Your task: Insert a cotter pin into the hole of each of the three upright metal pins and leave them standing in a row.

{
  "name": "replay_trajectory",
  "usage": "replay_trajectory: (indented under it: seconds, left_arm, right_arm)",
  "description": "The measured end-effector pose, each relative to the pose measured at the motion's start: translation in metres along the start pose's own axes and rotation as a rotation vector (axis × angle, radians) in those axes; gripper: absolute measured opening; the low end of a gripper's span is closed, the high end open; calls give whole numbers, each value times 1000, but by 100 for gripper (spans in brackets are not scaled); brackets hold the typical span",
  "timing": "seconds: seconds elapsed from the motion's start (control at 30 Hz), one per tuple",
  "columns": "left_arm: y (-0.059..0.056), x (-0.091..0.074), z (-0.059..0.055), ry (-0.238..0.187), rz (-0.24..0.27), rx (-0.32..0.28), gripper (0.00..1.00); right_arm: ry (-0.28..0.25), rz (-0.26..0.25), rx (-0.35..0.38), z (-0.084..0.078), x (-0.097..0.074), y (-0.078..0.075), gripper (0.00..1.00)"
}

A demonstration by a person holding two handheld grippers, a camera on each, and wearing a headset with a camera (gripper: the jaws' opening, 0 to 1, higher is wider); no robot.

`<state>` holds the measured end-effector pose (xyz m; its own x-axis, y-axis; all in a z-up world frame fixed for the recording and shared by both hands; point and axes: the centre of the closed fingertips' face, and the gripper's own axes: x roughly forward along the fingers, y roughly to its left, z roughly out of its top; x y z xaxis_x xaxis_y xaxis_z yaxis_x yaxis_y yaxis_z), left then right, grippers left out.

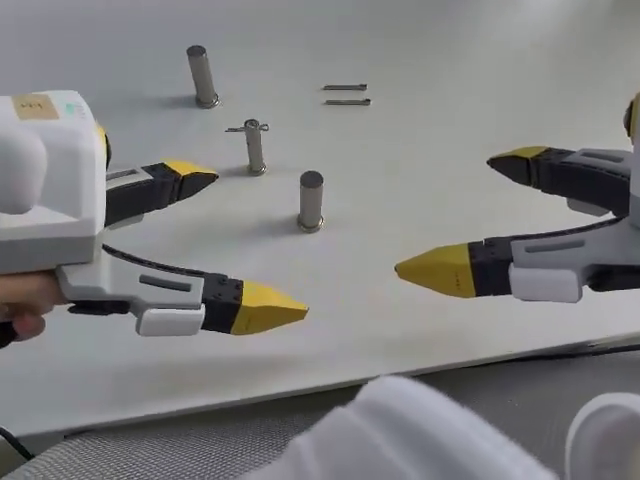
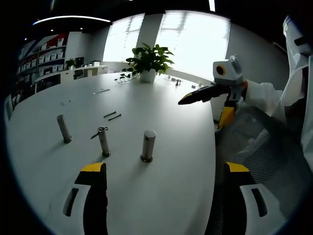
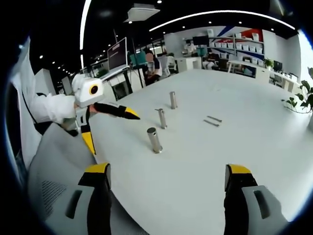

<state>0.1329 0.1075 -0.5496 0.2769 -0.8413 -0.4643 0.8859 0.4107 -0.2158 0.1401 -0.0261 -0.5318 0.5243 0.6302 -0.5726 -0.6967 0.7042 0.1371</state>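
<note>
Three upright metal pins stand in a diagonal row on the white table [image 1: 450, 60]. The far pin [image 1: 203, 76] and the near pin [image 1: 311, 200] are bare. The middle pin [image 1: 255, 147] has a cotter pin [image 1: 247, 127] through its top. Two loose cotter pins [image 1: 346, 95] lie side by side behind the row. My left gripper [image 1: 255, 245] hovers open and empty just left of the near pin. On the right, my right gripper [image 1: 446, 214] is open and empty too. The left gripper view shows the same row [image 2: 103, 142] ahead and the right gripper [image 2: 203, 93] beyond.
The table's front edge [image 1: 300, 390] runs just under both grippers, with a grey mesh chair [image 2: 254, 142] and a white sleeve [image 1: 400, 430] below it. A potted plant [image 2: 148, 61] stands at the table's far end. Bare tabletop surrounds the pins.
</note>
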Motion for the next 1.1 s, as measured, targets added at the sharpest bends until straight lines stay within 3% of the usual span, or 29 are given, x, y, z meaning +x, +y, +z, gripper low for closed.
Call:
replay_trajectory:
  seconds: [0.17, 0.5, 0.63, 0.73, 1.1]
  left_arm:
    - [-2, -6, -5, 2, 18, -23, 99]
    - [-4, -17, -2, -34, 56, -57, 99]
    - [-4, -20, -3, -37, 70, -68, 99]
    - [-1, -20, -5, -43, 73, -84, 99]
    - [2, -21, -3, -56, 82, -115, 98]
  right_arm:
    - [17, -23, -10, 4, -2, -15, 95]
    - [84, 7, -68, 15, 4, -29, 94]
    - [108, 17, -107, 20, 9, -38, 93]
    - [127, -11, -178, 29, 14, -51, 92]
    - [212, 23, -281, 47, 33, -79, 87]
